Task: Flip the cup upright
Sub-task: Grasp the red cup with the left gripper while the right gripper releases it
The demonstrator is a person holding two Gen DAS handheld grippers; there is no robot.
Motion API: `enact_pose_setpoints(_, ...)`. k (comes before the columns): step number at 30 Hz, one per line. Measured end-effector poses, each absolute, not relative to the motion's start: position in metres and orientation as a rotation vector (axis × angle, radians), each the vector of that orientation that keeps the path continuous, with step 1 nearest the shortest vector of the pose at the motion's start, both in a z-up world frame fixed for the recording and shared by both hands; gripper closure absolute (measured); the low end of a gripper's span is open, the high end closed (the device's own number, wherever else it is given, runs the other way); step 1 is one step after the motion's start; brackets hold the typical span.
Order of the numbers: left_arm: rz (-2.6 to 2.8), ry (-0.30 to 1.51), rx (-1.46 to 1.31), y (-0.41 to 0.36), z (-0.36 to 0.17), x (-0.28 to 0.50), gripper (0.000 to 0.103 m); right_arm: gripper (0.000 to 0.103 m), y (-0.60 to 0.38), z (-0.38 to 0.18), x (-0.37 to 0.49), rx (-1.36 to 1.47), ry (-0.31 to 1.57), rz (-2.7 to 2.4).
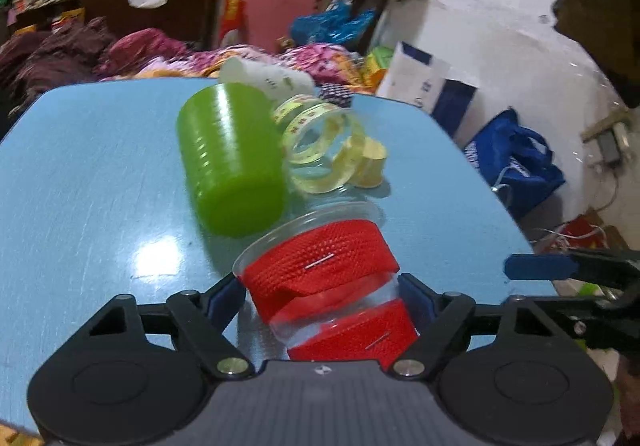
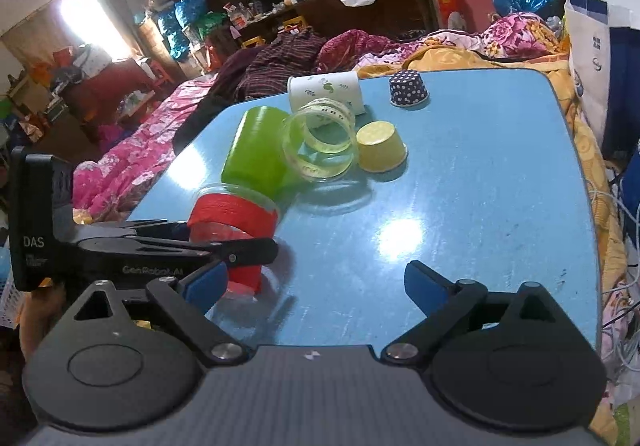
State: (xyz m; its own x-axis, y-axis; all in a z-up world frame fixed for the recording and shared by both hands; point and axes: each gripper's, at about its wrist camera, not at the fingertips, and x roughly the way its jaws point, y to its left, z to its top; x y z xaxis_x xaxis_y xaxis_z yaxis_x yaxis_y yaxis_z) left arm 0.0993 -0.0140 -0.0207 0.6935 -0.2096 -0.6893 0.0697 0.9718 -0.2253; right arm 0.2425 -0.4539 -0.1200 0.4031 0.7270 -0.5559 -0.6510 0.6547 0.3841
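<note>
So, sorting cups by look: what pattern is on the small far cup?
Dark navy with white polka dots, clearest in the right wrist view.

Cups in red, green, yellow, white and navy on a blue table.

The clear plastic cup (image 1: pixel 320 278) wears two red textured bands. Beside it lies a lime-green ribbed cup (image 1: pixel 230 157), then a transparent cup (image 2: pixel 322 141) ringed with pale yellow printed tape. The small paper cup (image 2: pixel 380 145) is plain yellow; another (image 2: pixel 408 89) is navy with white polka dots. The white cup (image 2: pixel 326 89) carries green leaf prints. The table (image 2: pixel 480 205) is light blue; both grippers are black with blue pads (image 2: pixel 424 282).
</note>
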Motion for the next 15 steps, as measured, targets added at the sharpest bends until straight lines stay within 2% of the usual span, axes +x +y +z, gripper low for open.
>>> enact_pose_setpoints(4,-0.183,0.703,-0.150,-0.010,-0.009,0.091,0.020,0.006,-0.461,-0.122,0.246,0.151,0.749,0.872)
enact_pose_setpoints(5,-0.190,0.671,-0.133,-0.009,-0.005,0.089,0.029,0.006,-0.464,-0.123,0.245,0.175,0.739,0.877)
enact_pose_setpoints(6,-0.193,0.641,-0.114,-0.008,-0.001,0.089,0.034,0.006,-0.466,-0.123,0.245,0.192,0.732,0.882)
enact_pose_setpoints(9,-0.213,0.516,-0.043,-0.007,0.004,0.084,0.034,0.004,-0.465,-0.125,0.241,0.214,0.703,0.891)
enact_pose_setpoints(15,-0.239,0.419,-0.026,-0.010,-0.010,0.079,0.034,0.004,-0.458,-0.130,0.231,0.230,0.659,0.908)
